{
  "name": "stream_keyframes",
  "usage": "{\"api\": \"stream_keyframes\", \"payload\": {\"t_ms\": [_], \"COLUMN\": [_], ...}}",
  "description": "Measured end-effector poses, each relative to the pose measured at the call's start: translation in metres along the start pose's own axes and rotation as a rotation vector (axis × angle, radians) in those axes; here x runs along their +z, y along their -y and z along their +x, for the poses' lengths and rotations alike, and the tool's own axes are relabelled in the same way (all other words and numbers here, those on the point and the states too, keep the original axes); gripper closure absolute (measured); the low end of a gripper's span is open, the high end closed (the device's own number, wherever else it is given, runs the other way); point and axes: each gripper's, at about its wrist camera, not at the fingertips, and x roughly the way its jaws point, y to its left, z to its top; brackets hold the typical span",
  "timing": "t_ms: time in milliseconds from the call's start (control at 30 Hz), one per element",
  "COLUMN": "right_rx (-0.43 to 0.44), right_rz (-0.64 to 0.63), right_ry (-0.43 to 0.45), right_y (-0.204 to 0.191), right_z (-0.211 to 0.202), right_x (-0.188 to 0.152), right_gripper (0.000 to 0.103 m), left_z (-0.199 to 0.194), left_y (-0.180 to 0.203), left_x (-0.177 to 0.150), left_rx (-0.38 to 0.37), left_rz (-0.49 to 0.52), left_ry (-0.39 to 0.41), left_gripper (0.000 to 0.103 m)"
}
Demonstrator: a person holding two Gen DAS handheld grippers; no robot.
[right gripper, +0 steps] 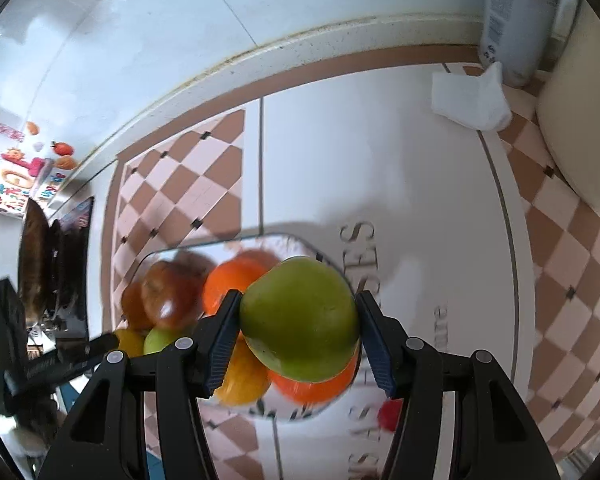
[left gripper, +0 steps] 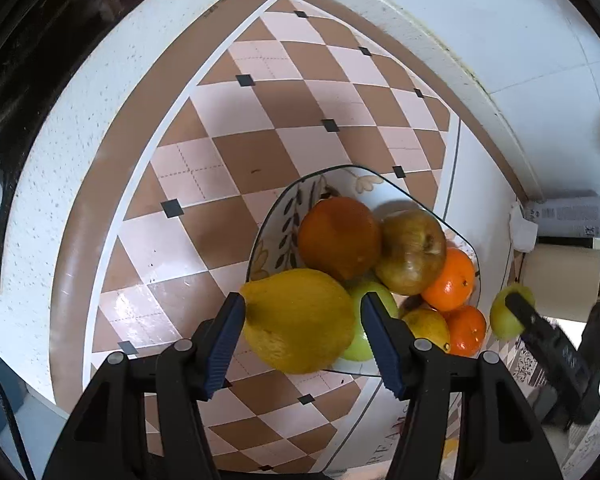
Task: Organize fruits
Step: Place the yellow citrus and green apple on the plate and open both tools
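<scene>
A patterned plate [left gripper: 278, 216] on the checkered tablecloth holds an orange [left gripper: 338, 236], a brownish apple [left gripper: 412, 252], two mandarins [left gripper: 450, 278], a small lemon [left gripper: 426, 326] and a green apple [left gripper: 370, 296]. My left gripper [left gripper: 302, 320] is shut on a large yellow lemon [left gripper: 296, 320] at the plate's near edge. My right gripper [right gripper: 298, 316] is shut on a green apple [right gripper: 300, 316] and holds it above the plate [right gripper: 188, 250]. It also shows in the left wrist view [left gripper: 508, 312], right of the plate.
A spray can [left gripper: 572, 216] and a paper roll [left gripper: 560, 280] lie at the right by the wall. A white tissue [right gripper: 470, 98] lies near the can [right gripper: 516, 20]. A dark stove top [left gripper: 40, 60] is at the far left.
</scene>
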Motion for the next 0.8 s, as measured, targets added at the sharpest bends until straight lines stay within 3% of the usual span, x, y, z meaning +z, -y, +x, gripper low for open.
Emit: {"api": "stream_keyframes", "payload": {"t_ms": [233, 300, 333, 467, 500, 600, 800], "right_rx": [-0.015, -0.008, -0.004, -0.028, -0.047, -0.122, -0.203], "right_rz": [-0.034, -0.015, -0.009, -0.021, -0.036, -0.089, -0.126], "right_ry": [-0.074, -0.082, -0.081, -0.056, -0.048, -0.015, 0.024], "right_y": [-0.003, -0.001, -0.001, -0.004, -0.007, -0.020, -0.035], "right_z": [0.031, 0.031, 0.029, 0.012, 0.007, -0.010, -0.037], "right_x": [0.014, 0.012, 0.011, 0.007, 0.004, -0.011, -0.052], "right_gripper": [0.042, 0.032, 0.021, 0.018, 0.017, 0.010, 0.010], "left_z": [-0.003, -0.008, -0.010, -0.015, -0.017, -0.022, -0.028], "left_y": [-0.005, -0.002, -0.001, 0.010, 0.012, 0.021, 0.035], "left_x": [0.000, -0.002, -0.003, -0.008, -0.009, -0.016, -0.041], "left_rx": [0.006, 0.041, 0.057, 0.124, 0.134, 0.183, 0.268], "left_rz": [-0.021, 0.002, 0.011, 0.063, 0.074, 0.130, 0.236], "left_ry": [-0.003, 0.011, 0.013, 0.025, 0.029, 0.046, 0.065], "left_gripper": [0.044, 0.044, 0.044, 0.044, 0.042, 0.018, 0.016]}}
